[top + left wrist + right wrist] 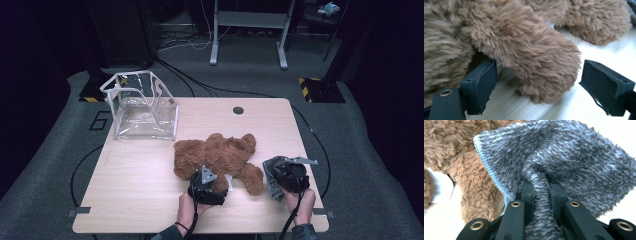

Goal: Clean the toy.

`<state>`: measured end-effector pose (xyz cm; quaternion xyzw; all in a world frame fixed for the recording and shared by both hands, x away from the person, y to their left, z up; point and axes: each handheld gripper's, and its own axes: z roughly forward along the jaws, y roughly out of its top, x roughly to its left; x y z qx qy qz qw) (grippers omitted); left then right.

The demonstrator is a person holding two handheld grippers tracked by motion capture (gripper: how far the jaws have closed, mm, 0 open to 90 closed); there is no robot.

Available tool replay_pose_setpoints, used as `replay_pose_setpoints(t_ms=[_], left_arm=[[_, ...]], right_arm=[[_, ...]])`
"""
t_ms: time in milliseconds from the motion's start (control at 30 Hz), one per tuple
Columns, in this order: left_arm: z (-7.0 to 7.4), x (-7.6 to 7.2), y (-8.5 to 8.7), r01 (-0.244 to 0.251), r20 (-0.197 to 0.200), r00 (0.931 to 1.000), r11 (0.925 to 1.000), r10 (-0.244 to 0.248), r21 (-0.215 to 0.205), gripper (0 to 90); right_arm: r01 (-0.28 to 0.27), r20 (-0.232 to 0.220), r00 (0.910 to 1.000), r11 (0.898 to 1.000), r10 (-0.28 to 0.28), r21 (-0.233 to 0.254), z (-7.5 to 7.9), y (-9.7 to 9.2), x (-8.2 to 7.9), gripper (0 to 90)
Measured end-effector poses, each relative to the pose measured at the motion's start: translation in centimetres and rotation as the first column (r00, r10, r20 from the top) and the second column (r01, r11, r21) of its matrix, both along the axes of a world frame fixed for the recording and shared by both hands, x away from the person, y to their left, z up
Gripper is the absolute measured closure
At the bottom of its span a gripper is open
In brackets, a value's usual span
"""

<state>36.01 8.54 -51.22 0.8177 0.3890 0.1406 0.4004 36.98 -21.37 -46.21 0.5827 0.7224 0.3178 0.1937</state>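
Brown teddy bear lying on the wooden table, right of a clear plastic bag. Left gripper low at the bear's near side, jaws spread wide around one furry limb, pads not pressing. Right gripper clamped tight on a grey fleecy cloth, just beside the bear's leg.

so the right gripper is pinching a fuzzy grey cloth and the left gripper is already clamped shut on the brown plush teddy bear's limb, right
Not quite. The left gripper is open: in the left gripper view its jaws stand either side of the brown plush teddy bear's limb, unclamped. The right gripper does pinch the fuzzy grey cloth.
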Motion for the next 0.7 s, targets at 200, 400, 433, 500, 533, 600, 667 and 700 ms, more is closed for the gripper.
replay_pose_setpoints(t_ms=[200,400,433,500,533,600,667,700], left_arm=[[-0.7,0.3,-0.7,-0.021,-0.012,0.9997,0.9992,0.021,0.034,26.2],[-0.9,0.4,-1.1,-0.015,0.011,0.9998,0.9990,0.015,0.043,52.2],[-0.8,0.4,-1.0,-0.006,0.010,0.9999,0.9988,0.006,0.048,54.9],[-0.6,0.5,-0.9,0.001,0.013,0.9999,0.9993,-0.002,0.037,59.8],[-0.4,0.7,-0.8,0.014,0.026,0.9996,0.9989,-0.015,0.046,61.5],[0.1,0.8,-0.5,0.028,0.040,0.9988,0.9991,-0.030,0.033,64.7],[0.8,1.0,-0.3,0.043,0.055,0.9975,0.9988,-0.045,0.025,67.0],[1.1,1.0,-0.2,0.050,0.063,0.9968,0.9987,-0.051,0.015,67.7]], right_arm=[[0.007,-0.005,1.0000,1.000,-0.007,0.003,-0.1,0.1,0.1,77.8],[0.010,-0.003,0.9999,1.000,-0.010,0.005,0.0,-0.2,-0.1,77.8],[0.005,0.002,1.0000,1.000,-0.005,0.000,0.0,-0.3,-0.1,77.8],[0.012,0.003,0.9999,1.000,-0.012,0.008,0.0,-0.4,-0.2,77.8],[0.011,0.003,0.9999,1.000,-0.011,0.001,0.0,-0.5,-0.2,77.8],[0.015,0.000,0.9999,1.000,-0.015,0.009,0.0,-0.6,-0.3,77.8],[0.016,0.004,0.9999,1.000,-0.016,0.005,0.0,-0.7,-0.3,77.8],[0.015,0.004,0.9999,1.000,-0.015,0.005,0.0,-0.7,-0.4,77.8]])
